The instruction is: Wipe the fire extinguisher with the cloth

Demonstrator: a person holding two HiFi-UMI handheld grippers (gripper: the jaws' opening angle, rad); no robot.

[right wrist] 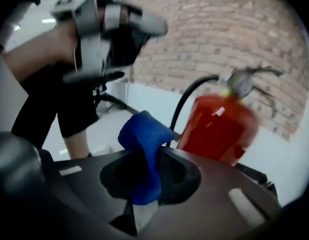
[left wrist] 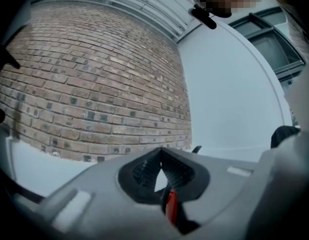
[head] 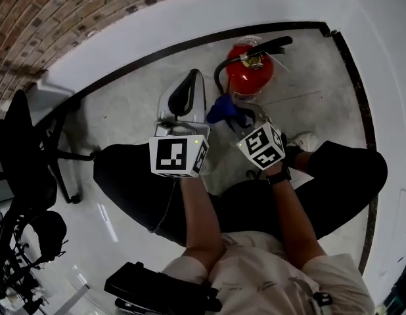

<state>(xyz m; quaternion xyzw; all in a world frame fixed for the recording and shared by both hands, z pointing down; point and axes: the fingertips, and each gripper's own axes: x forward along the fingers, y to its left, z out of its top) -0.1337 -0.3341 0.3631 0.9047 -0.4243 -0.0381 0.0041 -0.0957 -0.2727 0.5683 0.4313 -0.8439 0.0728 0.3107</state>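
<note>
One red fire extinguisher point(head: 250, 76) stands upright on the pale glossy floor point(head: 308, 90), close to the white base of the wall. Its long axis is vertical, its black lever handle is on top, and a single black hose point(head: 219, 74) curves down its side. Just beside it is one blue cloth point(right wrist: 144, 149), soft and crumpled, pinched between the jaws of the right hand-held gripper point(right wrist: 149, 171), with a bunched fold rising above them. The left hand-held gripper point(left wrist: 162, 171) is raised, its ribbed jaws drawn together at the tips on nothing, and it faces a rough brick wall point(left wrist: 94, 84)
</note>
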